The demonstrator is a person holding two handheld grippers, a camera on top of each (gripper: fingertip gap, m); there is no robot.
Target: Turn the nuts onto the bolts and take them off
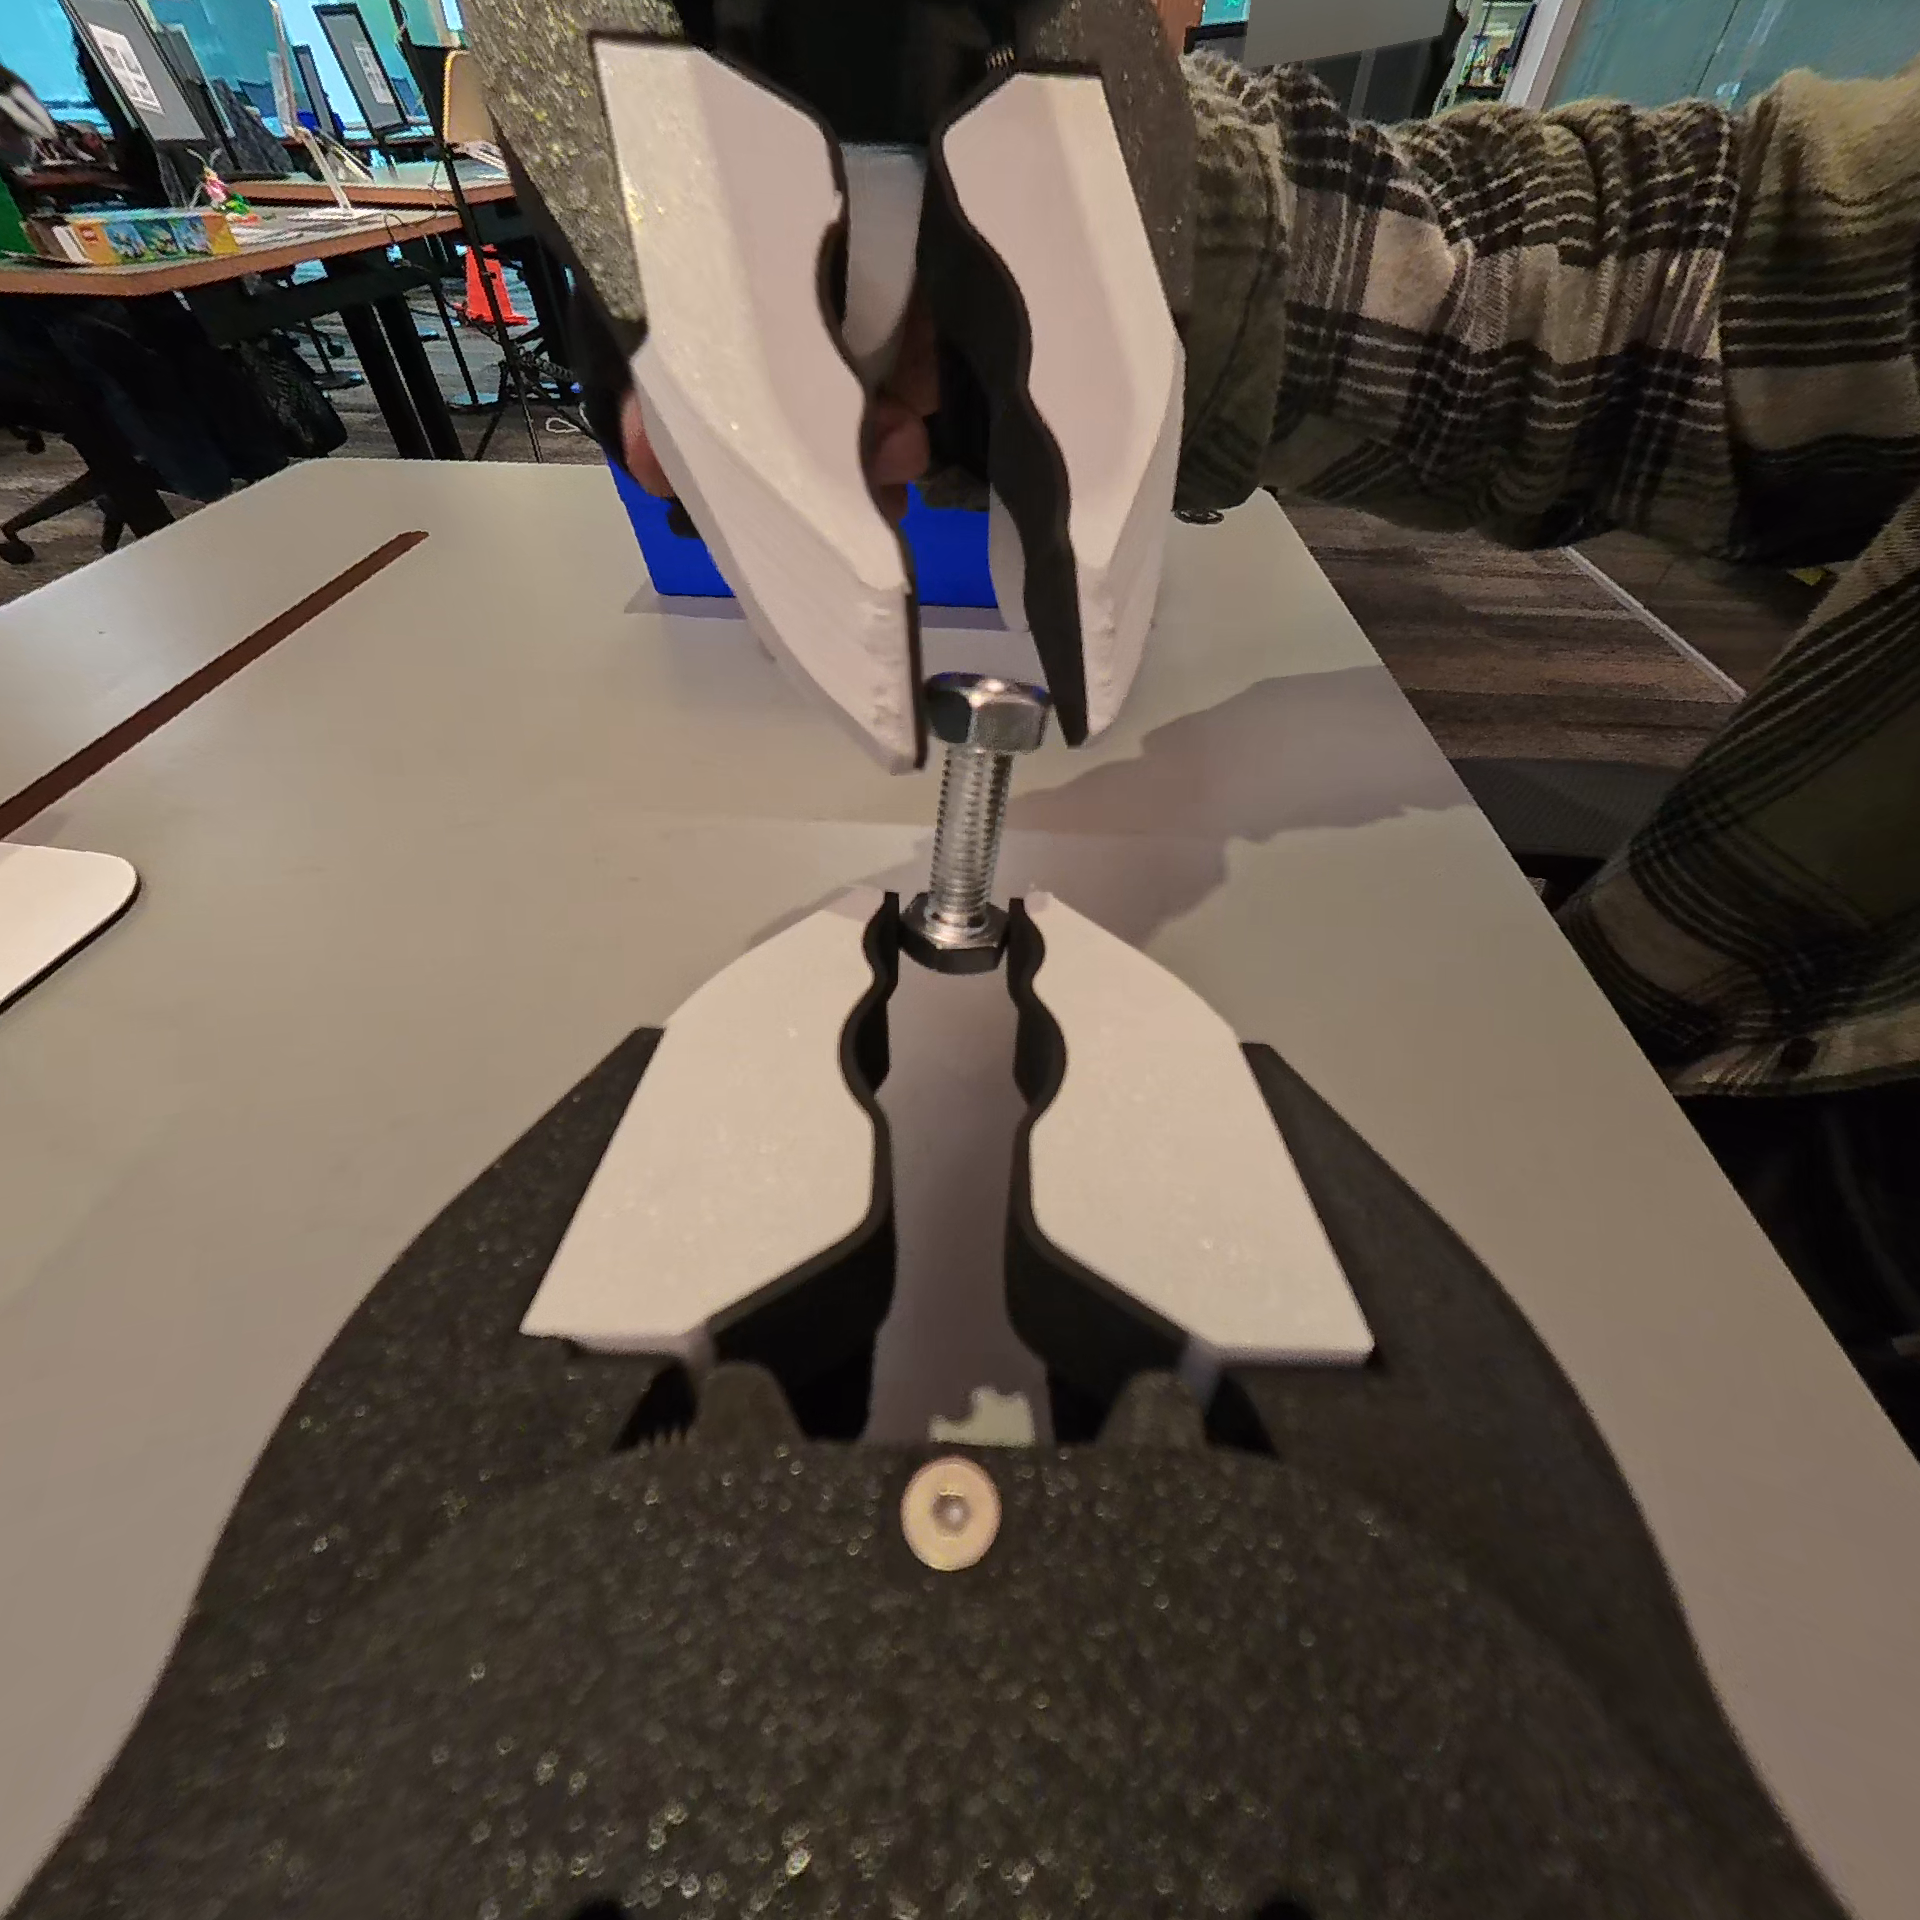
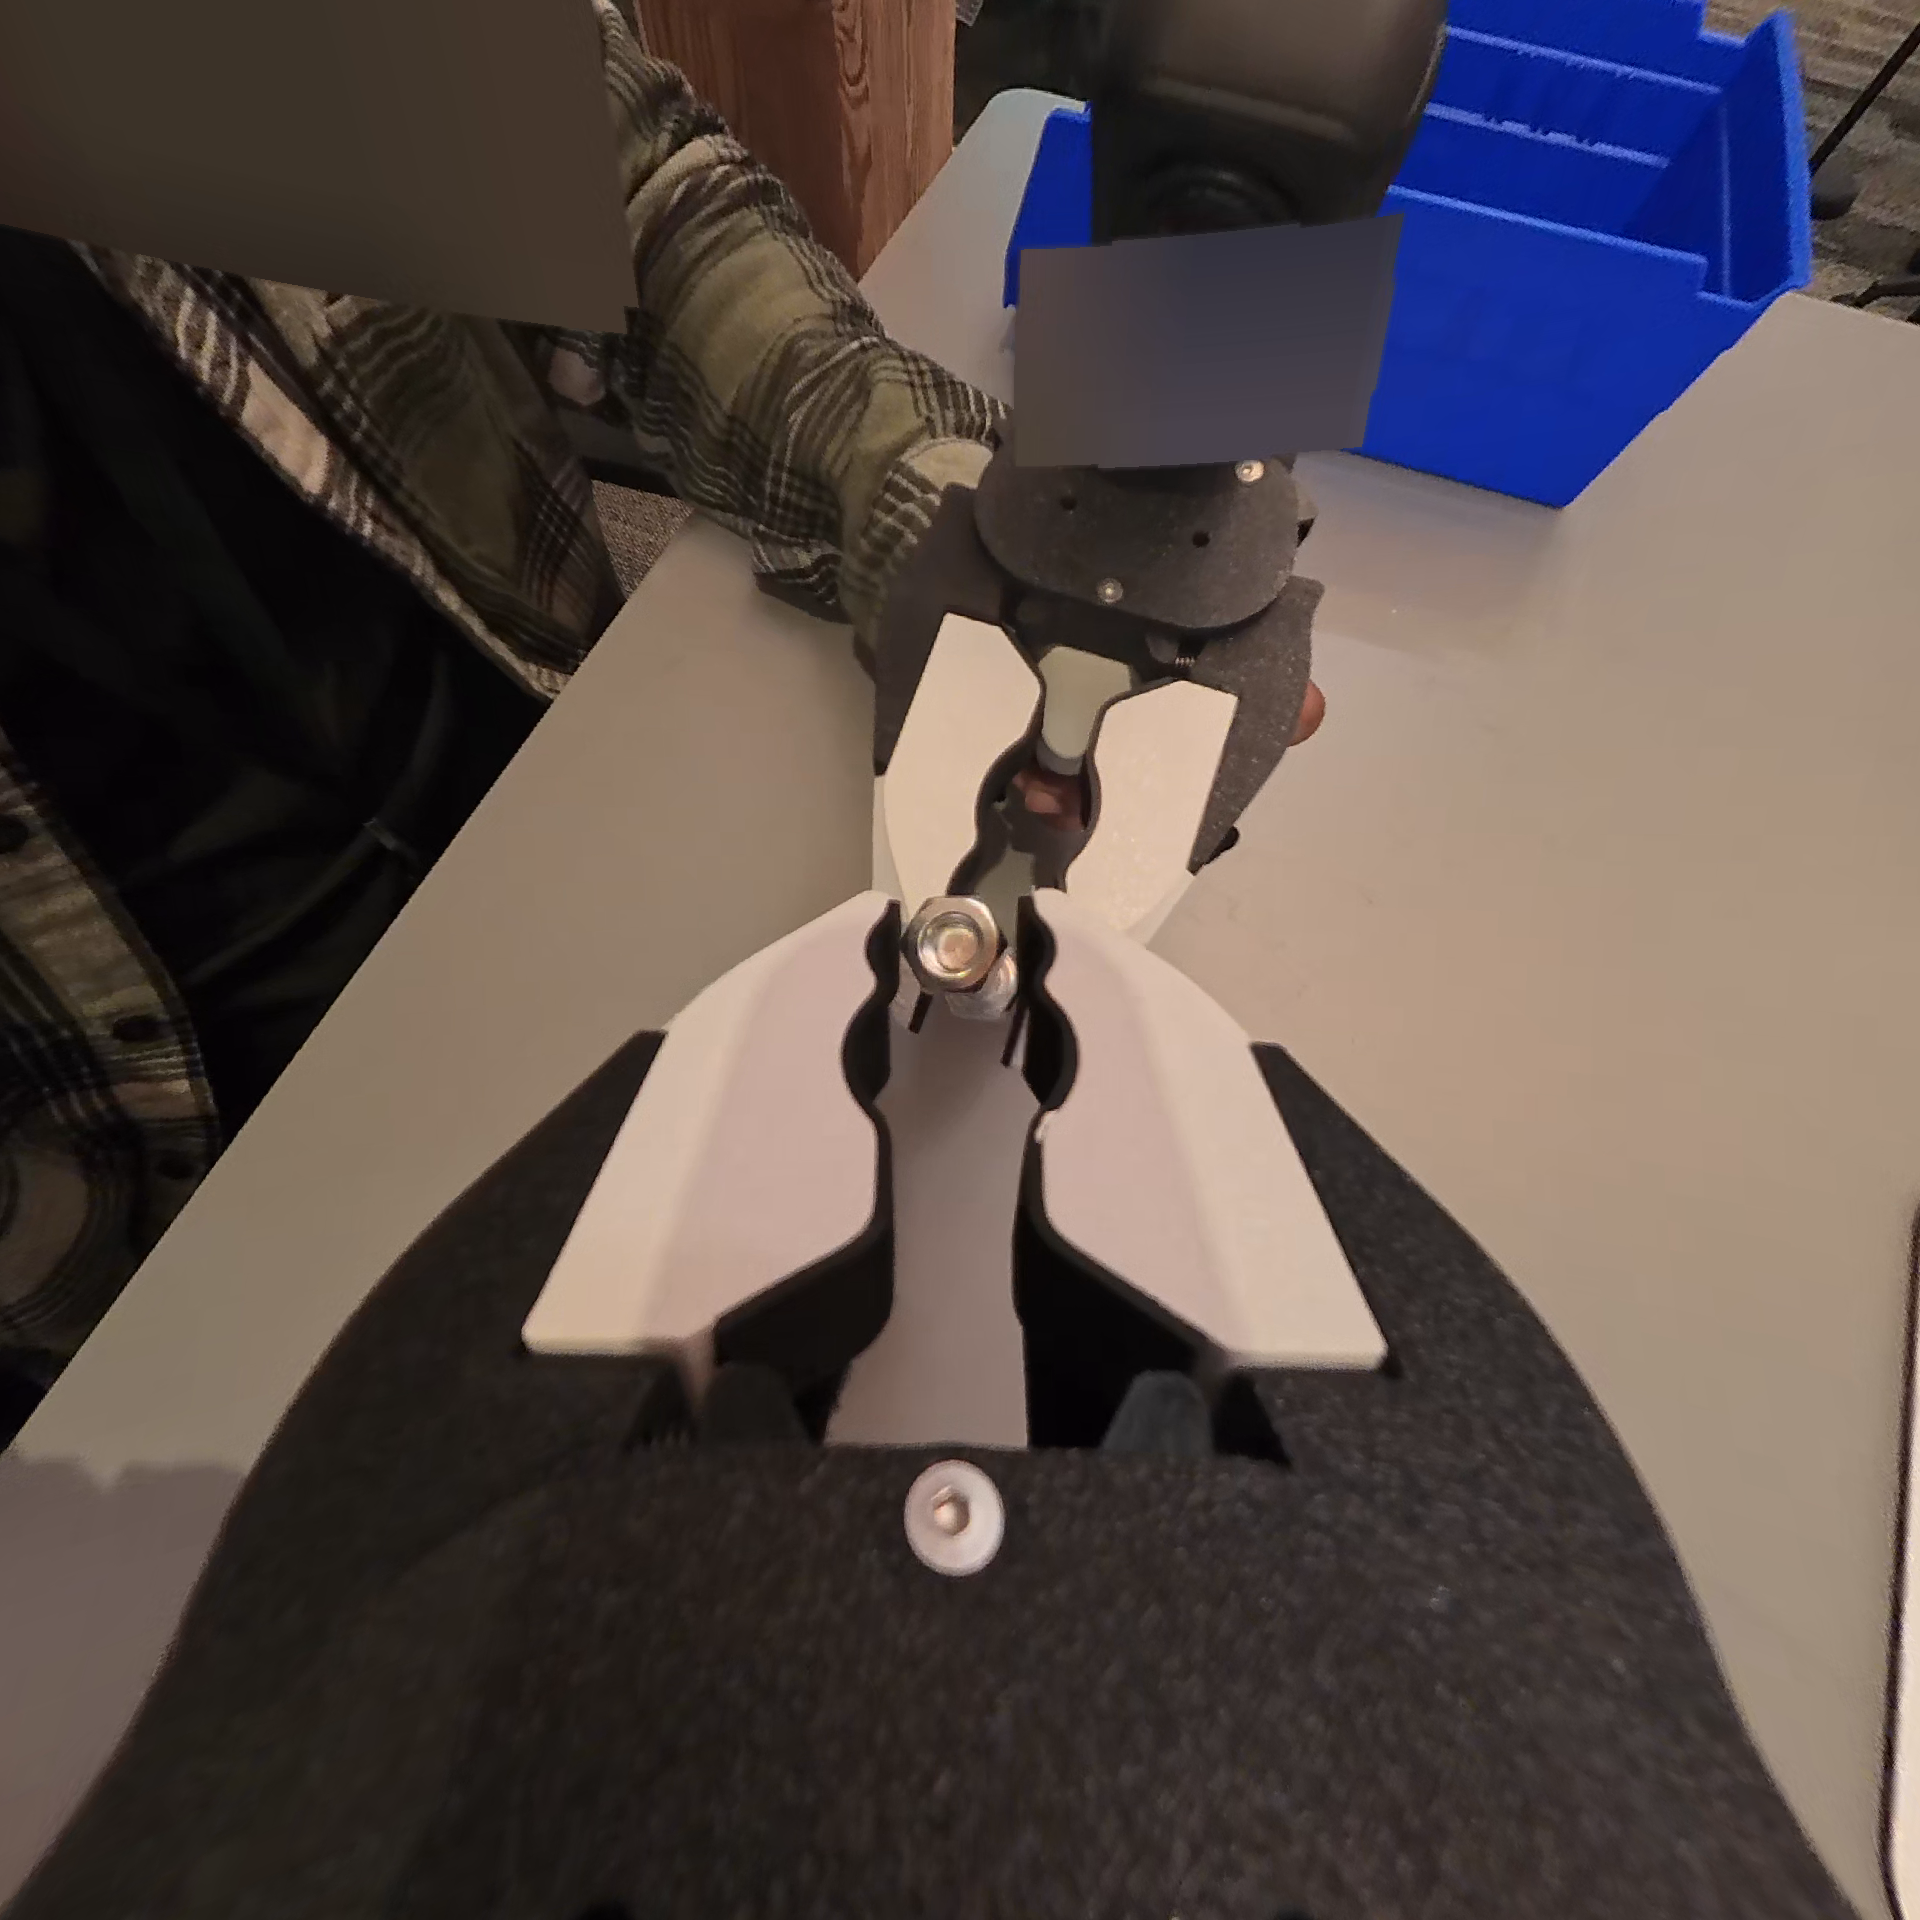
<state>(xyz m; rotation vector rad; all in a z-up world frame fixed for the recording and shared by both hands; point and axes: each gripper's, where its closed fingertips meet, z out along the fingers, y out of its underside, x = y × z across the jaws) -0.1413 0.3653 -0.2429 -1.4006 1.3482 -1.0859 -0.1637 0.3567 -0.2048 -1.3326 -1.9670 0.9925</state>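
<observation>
A silver hex bolt (image 1: pixel 971 831) stands upright above the grey table (image 1: pixel 416 831), head up. A nut (image 1: pixel 951 935) sits on its lower threads. My left gripper (image 1: pixel 951 925) is shut on the nut from the side. My right gripper (image 1: pixel 987 727) comes down from above, its jaws closed on the bolt's hex head. In the right wrist view the bolt head (image 2: pixel 951 945) shows end-on between the right gripper's (image 2: pixel 954 935) tips. The left gripper's white fingers (image 2: pixel 1153 769) reach in from behind, their tips hidden.
A blue divided bin (image 2: pixel 1558 343) stands at the back of the table, also in the left wrist view (image 1: pixel 675 551). A white board (image 1: pixel 52 904) lies at the left edge. A plaid sleeve (image 1: pixel 1507 312) crosses on the right. The table's edge (image 2: pixel 416 987) runs close by. Tip to tip, the grippers are about 4 cm apart.
</observation>
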